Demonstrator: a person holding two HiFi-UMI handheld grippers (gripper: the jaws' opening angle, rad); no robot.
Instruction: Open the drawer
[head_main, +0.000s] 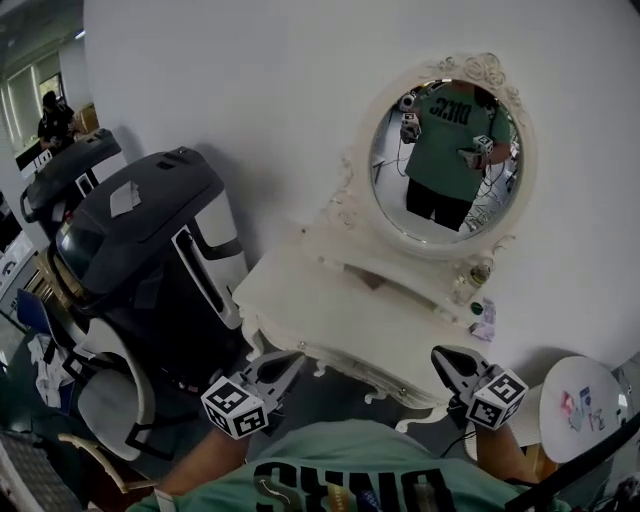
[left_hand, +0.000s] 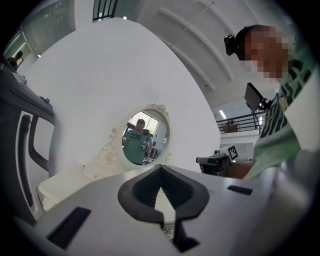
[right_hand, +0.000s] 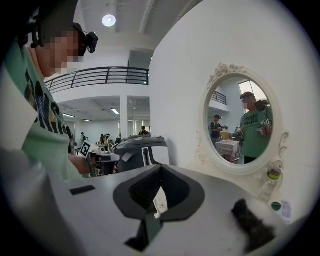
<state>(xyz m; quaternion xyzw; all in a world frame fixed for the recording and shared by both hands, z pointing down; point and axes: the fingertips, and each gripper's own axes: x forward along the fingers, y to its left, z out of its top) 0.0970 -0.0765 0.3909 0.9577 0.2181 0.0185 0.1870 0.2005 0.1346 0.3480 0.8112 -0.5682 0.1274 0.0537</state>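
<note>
Judging from the present layout, we place the work at the approach stage, with nothing on the furniture touched yet. The white dressing table (head_main: 320, 320) stands against the plain white wall (head_main: 250, 80). The drawer (head_main: 340, 362) we take to sit in the scalloped front apron under the table top. It appears closed, and we can make out no handle from above.

Both tools are held low, close to the person's chest and apart from the table's front edge. The left gripper (head_main: 290, 362) has its jaws closed with nothing between them. The right gripper (head_main: 445, 360) also has its jaws together and grips nothing. A pale sliver shows through its notch, and we cannot identify it.

In our judgement the next move calls for bringing one gripper level with the apron, parting its jaws and finding a knob or lip to pull squarely outward.

Materials, in descending size:
- The wall is matte and featureless.
- The massage chair (head_main: 150, 230) at the left is bulky, with a dark moulded shell and glossy white side panels.
- The table is smooth painted white, with a curved outline and carved trim.
- The oval mirror (head_main: 445, 150) sits in an ornate white scrolled frame and reflects the person.
- A round white stool (head_main: 580, 400) with small coloured stickers stands near the right gripper.
- The jaws are dark, tapering and ridged inside.
- A small clear bottle (head_main: 478, 275) stands at the mirror's foot.
</note>
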